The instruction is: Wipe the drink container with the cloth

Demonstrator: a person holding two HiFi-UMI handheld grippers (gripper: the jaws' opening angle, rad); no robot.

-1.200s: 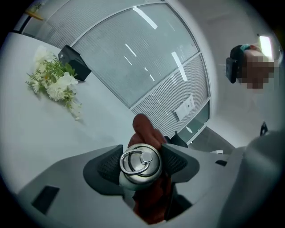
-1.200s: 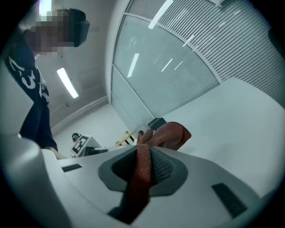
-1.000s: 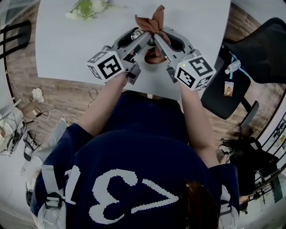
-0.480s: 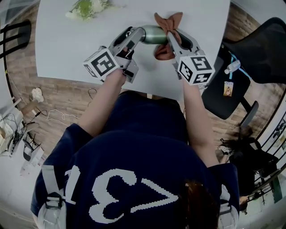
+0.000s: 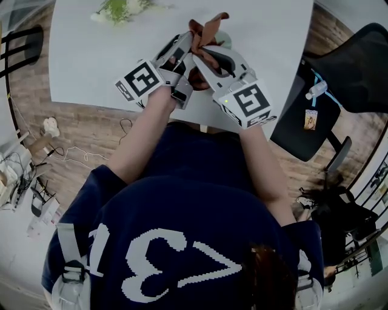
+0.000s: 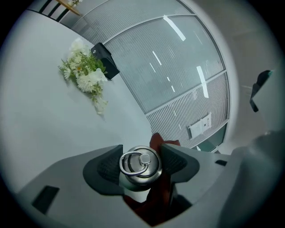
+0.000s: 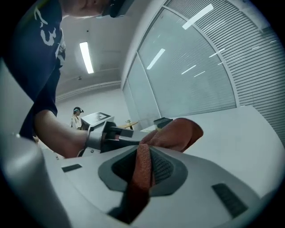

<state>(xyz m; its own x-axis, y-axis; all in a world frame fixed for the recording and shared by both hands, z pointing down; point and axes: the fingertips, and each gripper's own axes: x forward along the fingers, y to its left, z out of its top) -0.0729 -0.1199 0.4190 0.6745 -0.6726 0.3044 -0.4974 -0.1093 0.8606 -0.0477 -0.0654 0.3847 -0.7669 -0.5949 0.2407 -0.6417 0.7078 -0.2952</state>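
Observation:
A steel drink container (image 6: 140,168) with a ring on its cap sits clamped between the left gripper's (image 6: 141,156) pads, cap toward the camera. In the head view only a greenish bit of the container (image 5: 222,38) shows past the cloth. My right gripper (image 7: 143,165) is shut on a rust-brown cloth (image 7: 176,132), which bunches beyond the jaws against the container. Over the white table (image 5: 85,60), the left gripper (image 5: 183,45) and right gripper (image 5: 197,52) cross tips, with the cloth (image 5: 205,28) sticking up between them.
A bunch of white flowers (image 5: 118,8) lies at the table's far left, with a small black object (image 6: 105,60) beside it in the left gripper view. A black chair (image 5: 357,57) and a seat holding a spray bottle (image 5: 317,91) stand to the right.
The right gripper has swept the cloth back to the left along the container, after sliding right half a second earlier. The container's body, then exposed, is covered again. Both grippers have rolled.

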